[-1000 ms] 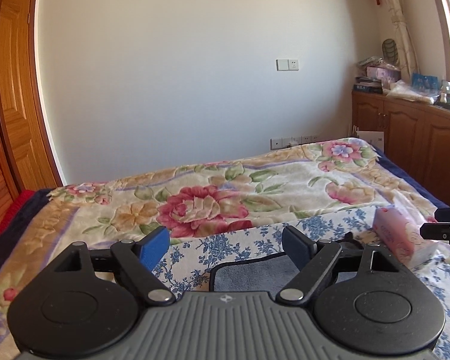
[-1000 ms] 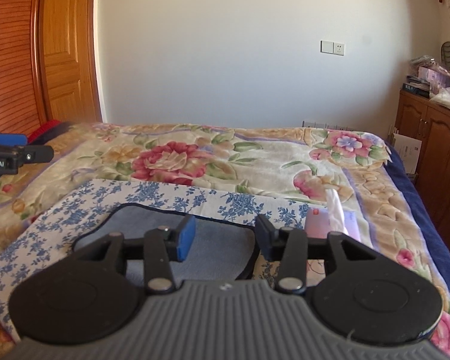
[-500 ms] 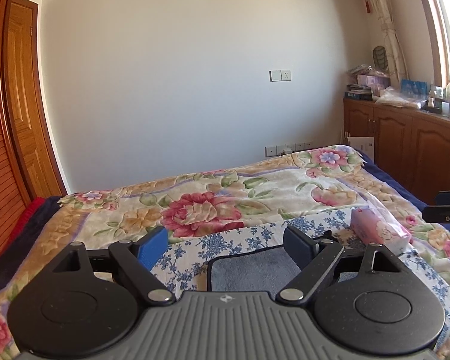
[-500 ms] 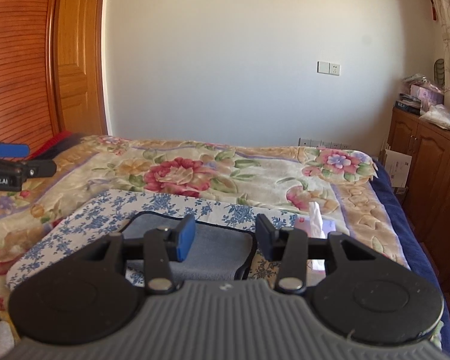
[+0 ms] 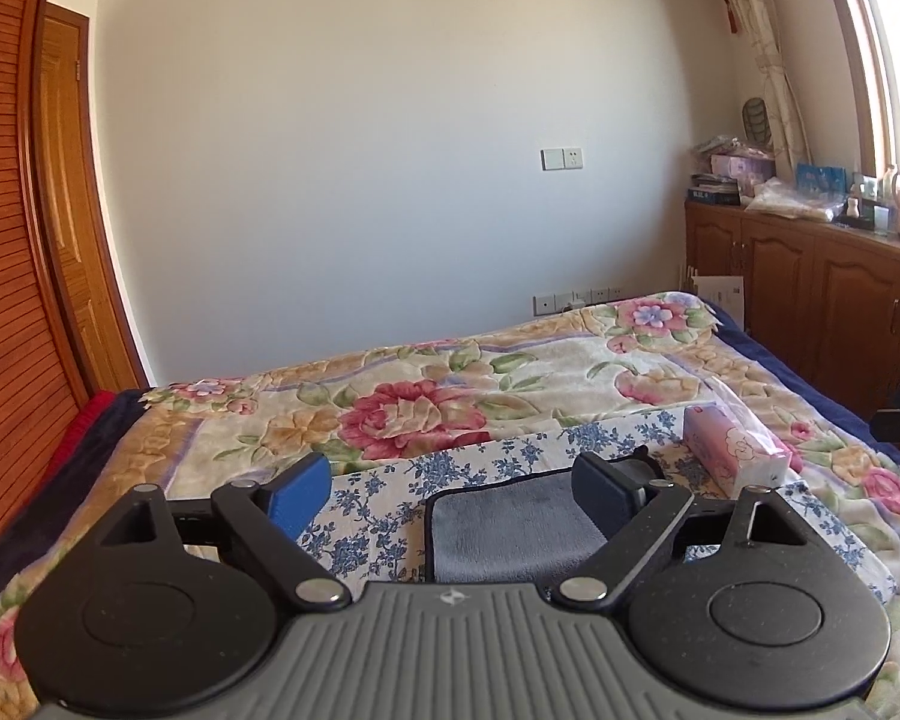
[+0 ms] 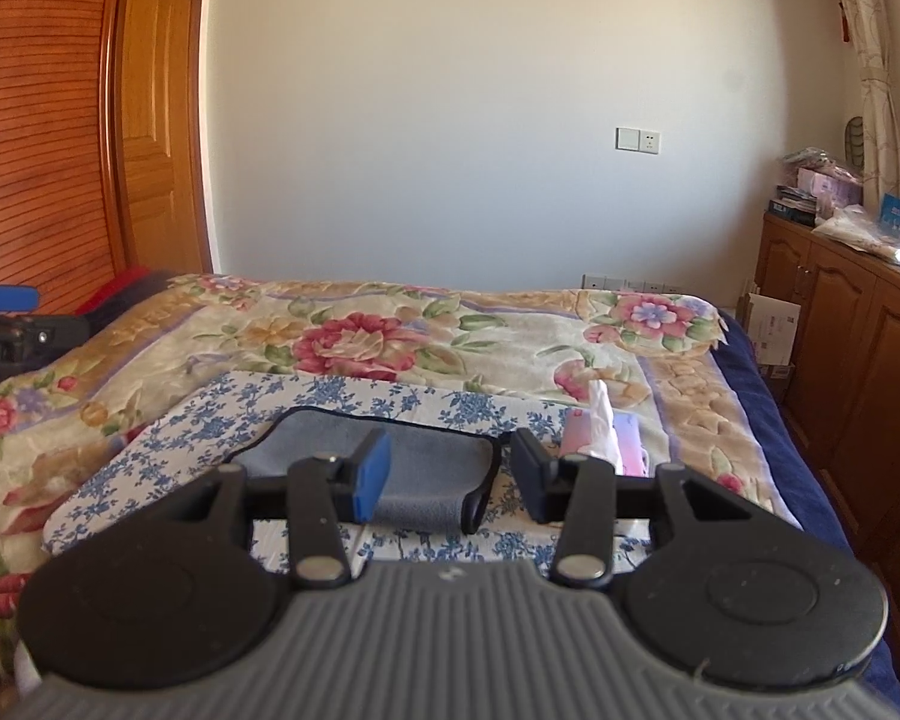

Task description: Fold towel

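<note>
We find the grey towel (image 6: 384,468) with dark edging lying on a blue-flowered white cloth (image 6: 210,420) spread over the bed's floral blanket (image 6: 450,330). A pink tissue pack (image 6: 600,438) sits just beside its right edge. Our left tool (image 5: 450,489) and right tool (image 6: 450,474) both hover above the towel, jaws parted, holding nothing.

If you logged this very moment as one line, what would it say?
task: fold towel | left gripper: open, empty | right gripper: open, empty | grey towel: on blue floral cloth | tissue pack: beside towel
</note>
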The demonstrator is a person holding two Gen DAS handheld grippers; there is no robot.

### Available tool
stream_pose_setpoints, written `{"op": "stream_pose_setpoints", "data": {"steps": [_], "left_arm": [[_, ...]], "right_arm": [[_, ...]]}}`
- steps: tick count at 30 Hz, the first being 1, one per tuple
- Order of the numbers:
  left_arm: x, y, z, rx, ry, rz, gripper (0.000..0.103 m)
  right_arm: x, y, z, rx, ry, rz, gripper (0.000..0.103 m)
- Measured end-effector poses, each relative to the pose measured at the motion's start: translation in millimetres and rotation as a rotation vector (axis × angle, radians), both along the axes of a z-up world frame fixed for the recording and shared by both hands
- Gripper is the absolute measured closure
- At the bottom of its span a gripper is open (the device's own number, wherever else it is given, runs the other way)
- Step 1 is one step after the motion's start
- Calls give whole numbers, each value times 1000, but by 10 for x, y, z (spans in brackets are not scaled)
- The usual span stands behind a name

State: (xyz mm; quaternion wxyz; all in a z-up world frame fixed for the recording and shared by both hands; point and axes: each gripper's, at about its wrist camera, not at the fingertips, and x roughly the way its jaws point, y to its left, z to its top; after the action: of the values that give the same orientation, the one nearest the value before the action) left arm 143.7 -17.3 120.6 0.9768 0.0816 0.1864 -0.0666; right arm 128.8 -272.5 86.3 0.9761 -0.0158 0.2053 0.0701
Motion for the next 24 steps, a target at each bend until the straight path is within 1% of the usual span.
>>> {"op": "stream_pose_setpoints", "data": {"steps": [3, 5, 7, 10, 14, 17, 21, 22, 23, 24], "left_arm": [[-92, 2, -8, -9, 3, 2, 9], [-155, 1, -30, -11, 4, 5, 6], [-203, 7, -65, -20, 8, 6, 4], [-266, 0, -120, -18, 18, -2, 3], [-374, 2, -185, -7, 16, -6, 2], [-455, -2, -236, 3, 19, -9, 2], [-536, 21, -306, -6, 24, -7, 2], [-560, 25, -325, -9, 24, -4, 2], [-575, 32, -344, -11, 24, 0, 1], [-596, 37, -363, -13, 23, 3, 1]], "right_arm": [[-67, 5, 0, 1, -4, -9, 55], [-106, 12, -10, -2, -6, -14, 50], [-143, 16, -28, 1, -2, -17, 50], [-195, 34, -64, -3, 1, -22, 48], [-274, 54, -132, -2, 4, -34, 43], [-329, 90, -187, -12, 9, -37, 41], [-397, 131, -247, -27, 8, -36, 37], [-412, 135, -262, -26, 9, -36, 34], [-427, 140, -280, -25, 8, -37, 29], [-449, 143, -297, -22, 4, -38, 27]]}}
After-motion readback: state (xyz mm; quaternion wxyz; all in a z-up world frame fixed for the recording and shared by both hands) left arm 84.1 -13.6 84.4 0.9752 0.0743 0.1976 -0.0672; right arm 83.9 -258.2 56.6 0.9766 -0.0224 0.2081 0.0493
